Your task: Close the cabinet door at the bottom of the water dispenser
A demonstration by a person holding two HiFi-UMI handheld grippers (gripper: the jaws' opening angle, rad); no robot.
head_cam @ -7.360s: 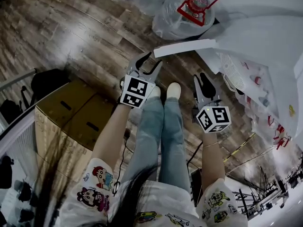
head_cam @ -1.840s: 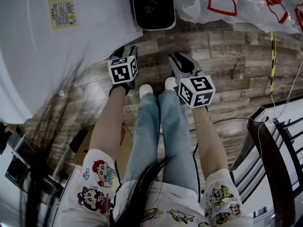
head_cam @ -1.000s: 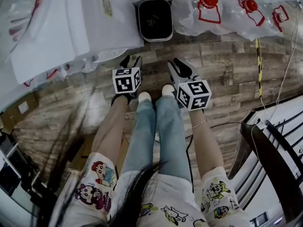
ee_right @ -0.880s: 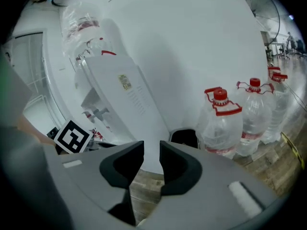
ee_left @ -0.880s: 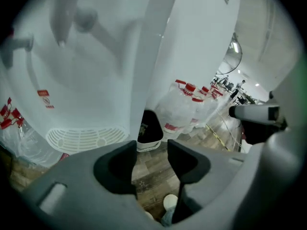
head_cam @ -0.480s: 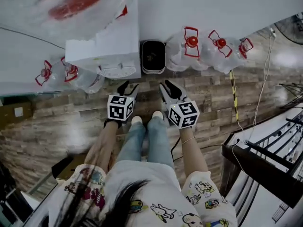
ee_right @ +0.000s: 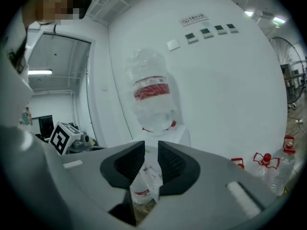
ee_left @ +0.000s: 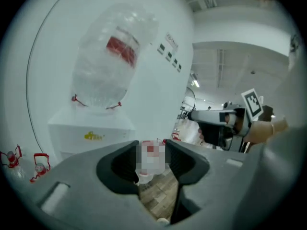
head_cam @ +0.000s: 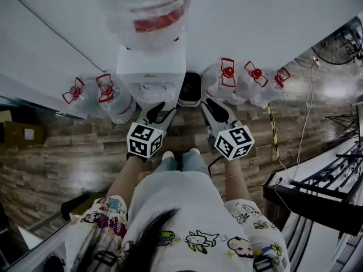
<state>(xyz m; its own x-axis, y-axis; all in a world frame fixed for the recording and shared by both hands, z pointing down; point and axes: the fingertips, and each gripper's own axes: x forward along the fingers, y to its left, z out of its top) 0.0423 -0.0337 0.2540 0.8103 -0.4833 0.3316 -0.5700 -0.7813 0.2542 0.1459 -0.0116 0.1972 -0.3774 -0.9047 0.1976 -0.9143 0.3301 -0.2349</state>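
white short-sleeved tee (head_cam: 170,194), cartoon figures printed on both sleeves and across the lower back. blue jeans (head_cam: 182,163). pale shoes (head_cam: 168,153). long dark hair (head_cam: 148,237). thin bracelet (head_cam: 231,175) at the right wrist. left gripper (head_cam: 163,111) and right gripper (head_cam: 216,110): grey moulded shells, black ribbed pads (ee_left: 120,164), each topped by a white cube (head_cam: 145,140) with black square markers. both pairs of jaws have just been closing; a gap shows, nothing between them.
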